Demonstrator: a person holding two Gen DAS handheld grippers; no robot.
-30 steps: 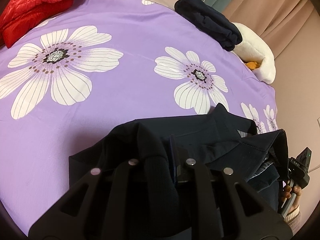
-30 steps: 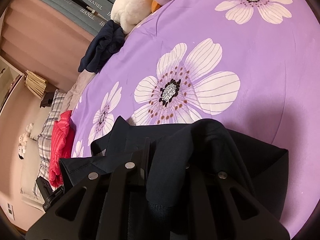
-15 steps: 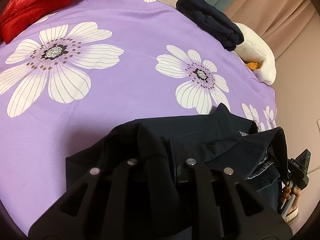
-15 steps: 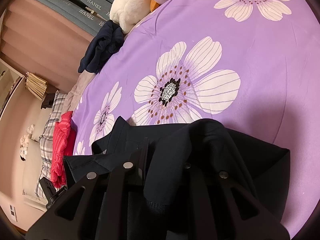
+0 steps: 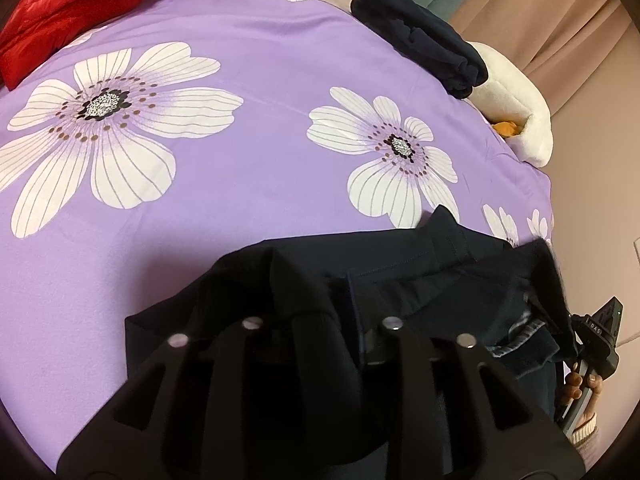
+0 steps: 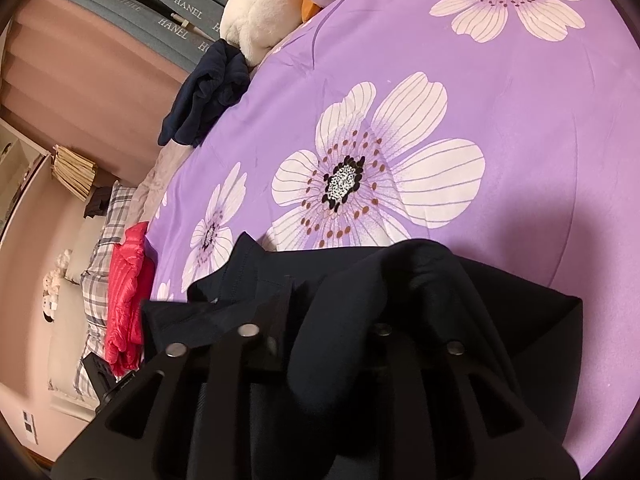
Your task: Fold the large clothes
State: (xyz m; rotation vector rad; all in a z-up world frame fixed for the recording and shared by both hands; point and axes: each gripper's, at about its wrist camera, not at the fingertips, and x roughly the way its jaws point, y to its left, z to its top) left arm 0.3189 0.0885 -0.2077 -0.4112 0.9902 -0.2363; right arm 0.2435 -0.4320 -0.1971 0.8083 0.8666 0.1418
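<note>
A large dark navy garment (image 5: 420,264) with a collar hangs between both grippers over the near part of a purple flowered bedspread (image 5: 260,80). My left gripper (image 5: 320,308) is shut on a bunch of its fabric, which drapes over the fingers. My right gripper (image 6: 320,312) is shut on the other side of the same garment (image 6: 460,292), cloth bulging between its fingers. The right gripper's body and the hand holding it show at the left wrist view's right edge (image 5: 596,344).
A red puffer jacket (image 5: 72,4) lies at the bed's far left. A folded navy garment (image 5: 424,36) and a white plush toy (image 5: 516,108) sit at the far edge. Pink curtains and grey boxes stand behind. A plaid pillow (image 6: 96,280) lies beyond the red jacket.
Both grippers have moved slightly forward over the bed with the navy garment still held. The hold has not changed.
</note>
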